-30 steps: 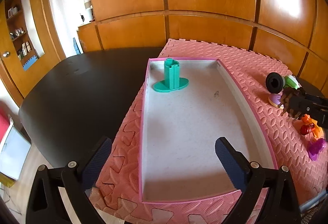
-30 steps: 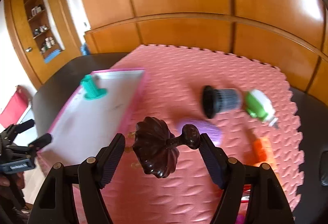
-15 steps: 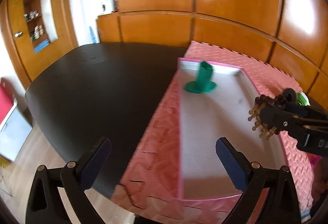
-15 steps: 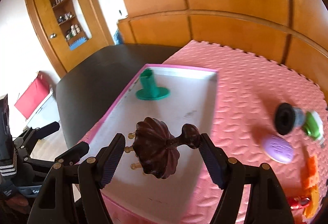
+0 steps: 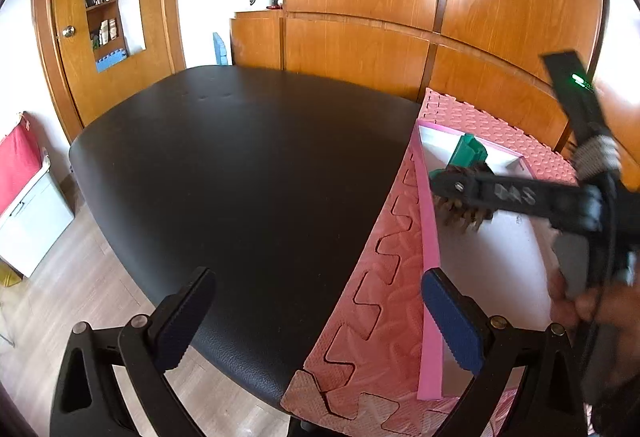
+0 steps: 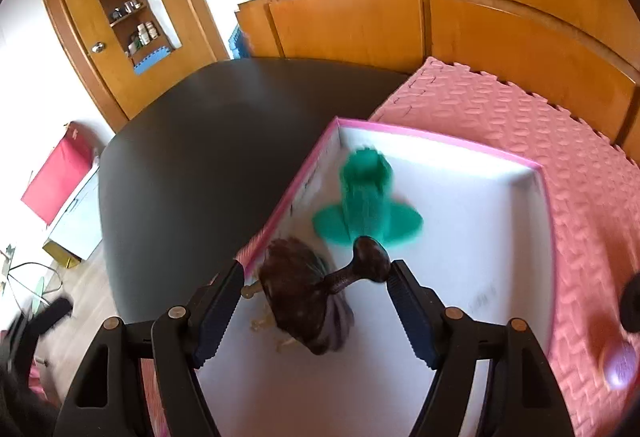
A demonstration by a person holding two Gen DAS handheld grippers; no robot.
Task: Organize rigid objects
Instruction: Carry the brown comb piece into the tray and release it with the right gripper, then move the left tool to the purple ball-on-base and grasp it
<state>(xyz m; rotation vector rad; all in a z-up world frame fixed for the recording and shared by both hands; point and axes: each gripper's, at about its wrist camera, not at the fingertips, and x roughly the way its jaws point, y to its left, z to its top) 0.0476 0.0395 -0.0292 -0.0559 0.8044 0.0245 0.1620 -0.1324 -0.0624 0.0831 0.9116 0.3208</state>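
Observation:
A dark brown massager (image 6: 304,301) with a knob handle and wooden pegs sits between the fingers of my right gripper (image 6: 318,269), whose jaws are closing on it. It hangs low over the left side of the white, pink-rimmed tray (image 6: 440,141), just in front of the green stand (image 6: 366,197). The left wrist view shows that gripper's finger (image 5: 460,189) from the side, with the massager's pegs (image 5: 460,215) under it and the green stand (image 5: 468,153) behind. My left gripper (image 5: 316,281) stands open with nothing in it, over the seam of table and mat beside the tray's rim (image 5: 430,237).
The pink foam mat (image 6: 520,109) covers the right part of the black table (image 5: 240,165). A purple object (image 6: 618,361) and a black one (image 6: 632,305) lie on the mat right of the tray. A person's hand (image 5: 580,305) holds the right gripper.
My right gripper carried the massager left, from over the mat to low over the tray beside the green stand. My left gripper swung left, so the tray now lies at its right.

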